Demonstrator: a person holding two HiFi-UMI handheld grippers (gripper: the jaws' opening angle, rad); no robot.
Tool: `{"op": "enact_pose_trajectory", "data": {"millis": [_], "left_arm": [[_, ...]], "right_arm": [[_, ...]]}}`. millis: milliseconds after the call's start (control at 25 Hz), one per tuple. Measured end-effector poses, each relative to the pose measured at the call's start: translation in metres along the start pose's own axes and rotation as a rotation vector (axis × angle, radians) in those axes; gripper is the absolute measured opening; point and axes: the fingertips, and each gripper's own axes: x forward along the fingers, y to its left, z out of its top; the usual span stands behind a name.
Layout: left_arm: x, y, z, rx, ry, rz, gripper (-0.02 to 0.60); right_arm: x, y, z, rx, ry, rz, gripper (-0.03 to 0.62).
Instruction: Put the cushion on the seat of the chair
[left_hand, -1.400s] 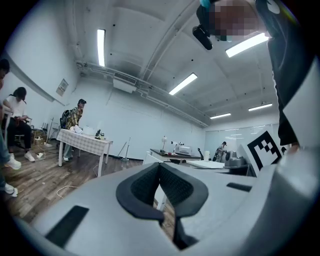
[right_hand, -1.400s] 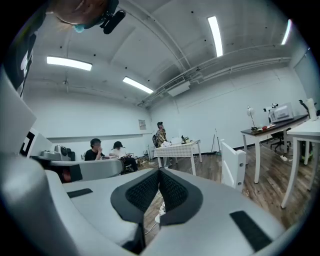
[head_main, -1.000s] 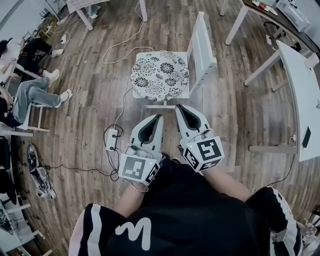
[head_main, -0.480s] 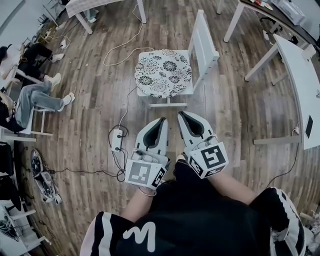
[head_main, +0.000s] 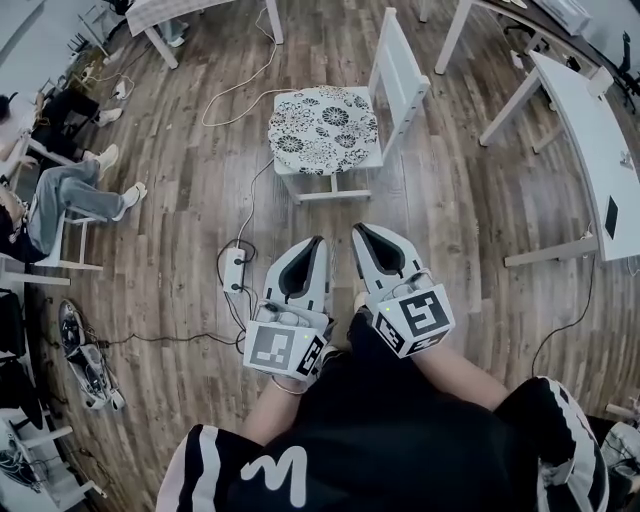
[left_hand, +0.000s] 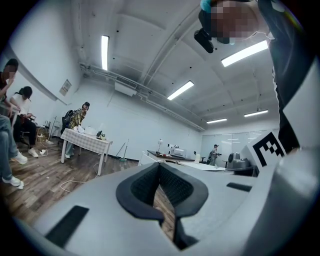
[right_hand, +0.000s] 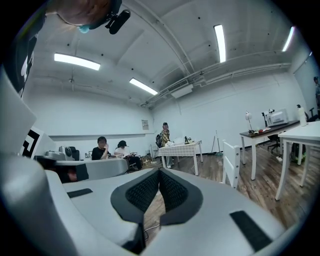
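1. My left claw (head_main: 316, 241) is pressed together, gripping nothing.
2. My right claw (head_main: 358, 230), just beside it, is likewise closed and empty.
3. The cushion (head_main: 322, 128) lies on the chair (head_main: 398, 72) seat, well ahead of both.

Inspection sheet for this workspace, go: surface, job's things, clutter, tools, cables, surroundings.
Surface: wooden plank floor.
Job's things: floral cushion lies on the white chair's seat.
Clutter: dark bundle on the floor at far left, unclear what.
Tools: left tool and right tool both shut, empty, held short of the chair.
Cables: power strip with cords on the floor; pale cable loops beside the chair.
Surroundings: white table right; seated people left.
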Motion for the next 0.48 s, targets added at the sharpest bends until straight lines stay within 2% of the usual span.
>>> {"op": "enact_pose_trajectory", "data": {"millis": [280,480], "left_arm": [[-0.055,-0.011,0.015,0.027,-0.019,-0.032,0.005],[-0.097,-0.022,0.009,0.031,-0.016,-0.053,0.005]], "right_arm": [[-0.032,0.047,0.004,0.010,-0.035,-0.023,0.020],[-0.061,0.081,-0.007,0.007,-0.048,-0.045,0.020]]}}
